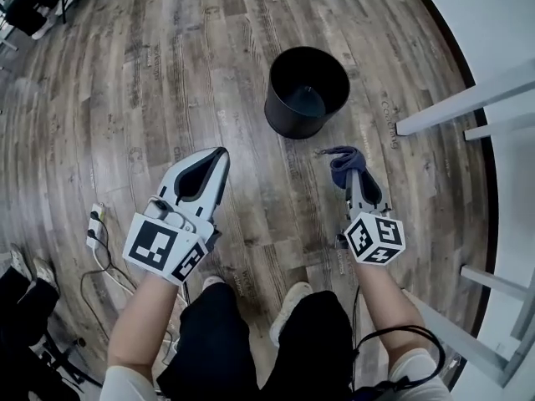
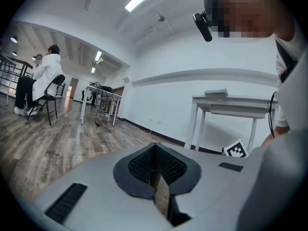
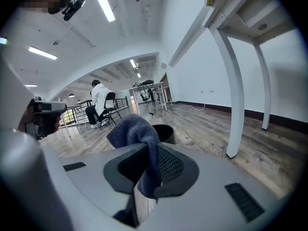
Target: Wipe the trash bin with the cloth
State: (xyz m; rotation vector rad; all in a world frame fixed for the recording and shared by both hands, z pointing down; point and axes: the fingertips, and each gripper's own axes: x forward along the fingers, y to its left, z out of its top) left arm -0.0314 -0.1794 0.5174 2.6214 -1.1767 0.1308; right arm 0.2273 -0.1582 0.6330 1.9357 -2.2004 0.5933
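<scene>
Trash bin [image 1: 306, 90], black, round and made of plastic, stands upright on the brown wooden plank floor [image 1: 167, 73]. Its open mouth faces up. From the head view it sits at about 12 o'clock from the person's two light shoes [image 1: 292, 301], out past both claws.

The right claw [image 1: 352, 178] is a grey and white tool with a long nose. It is clenched on a dark blue soft cloth [image 1: 343, 162]. The cloth bunches up in a lump over the tips. In the right gripper view a strip of it hangs down between the two black ribbed pads [image 3: 171, 165]. The trash bin is at about 11 o'clock from this claw, near it but not touching. In that same view the bin's rim peeks out just behind the lump of cloth.

The left claw [image 1: 219, 157] is clenched too. Its black pads press together and nothing sits between them. It hangs above the floor at about 9 o'clock from the right claw, apart from it. The trash bin is at about 1 o'clock from it.

Each claw has a white cube with black square marks at its back end, by the person's wrist.

A white power strip with dark cords [image 1: 94, 224] lies on the floor at about 8 o'clock from the left claw. White slanted bars [image 1: 468, 98] stand at about 3 o'clock from the trash bin. Far off in the left gripper view, a person in a white coat [image 2: 45, 73] sits on a dark chair.
</scene>
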